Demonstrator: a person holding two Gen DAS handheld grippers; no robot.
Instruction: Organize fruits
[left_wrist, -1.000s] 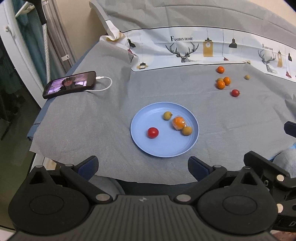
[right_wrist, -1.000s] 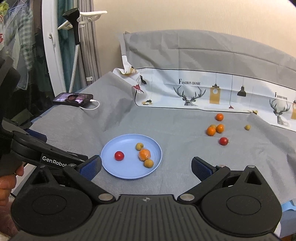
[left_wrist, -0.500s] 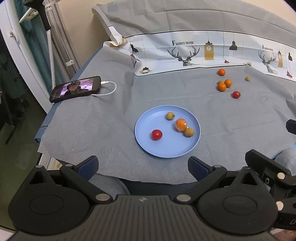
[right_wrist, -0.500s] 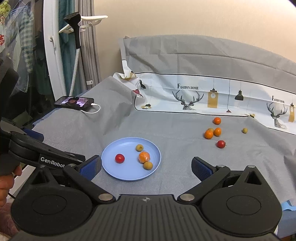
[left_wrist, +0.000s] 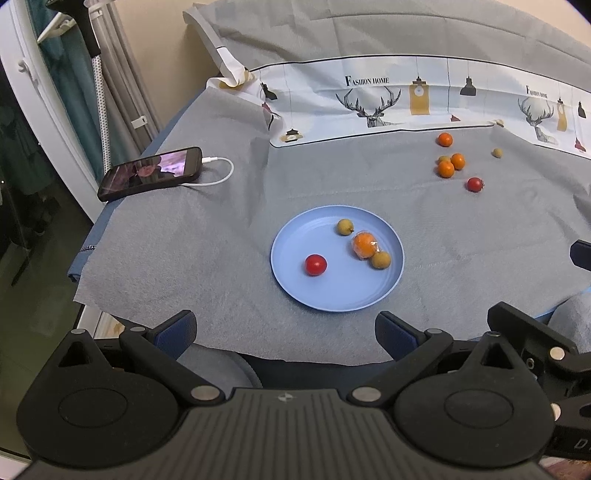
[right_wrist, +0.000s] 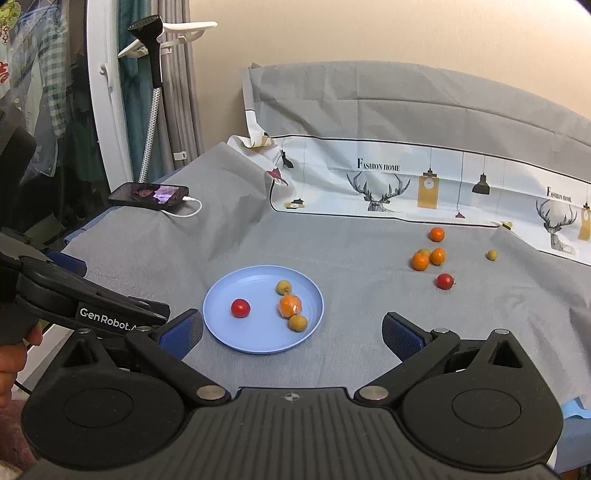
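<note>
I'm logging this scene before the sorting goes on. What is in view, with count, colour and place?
plate: 1, blue, middle of the cloth
fruit on plate: 4; red, orange, two yellow-green
loose fruit: 6, far right of the cloth; three orange, one red, two yellow-green
phone: 1, black, left edge, screen lit
cable: 1, white, plugged into phone
cloth: 1, grey, over the table
printed sheet: 1, white, at the back
left tool: open, empty
right tool: open, empty
</note>
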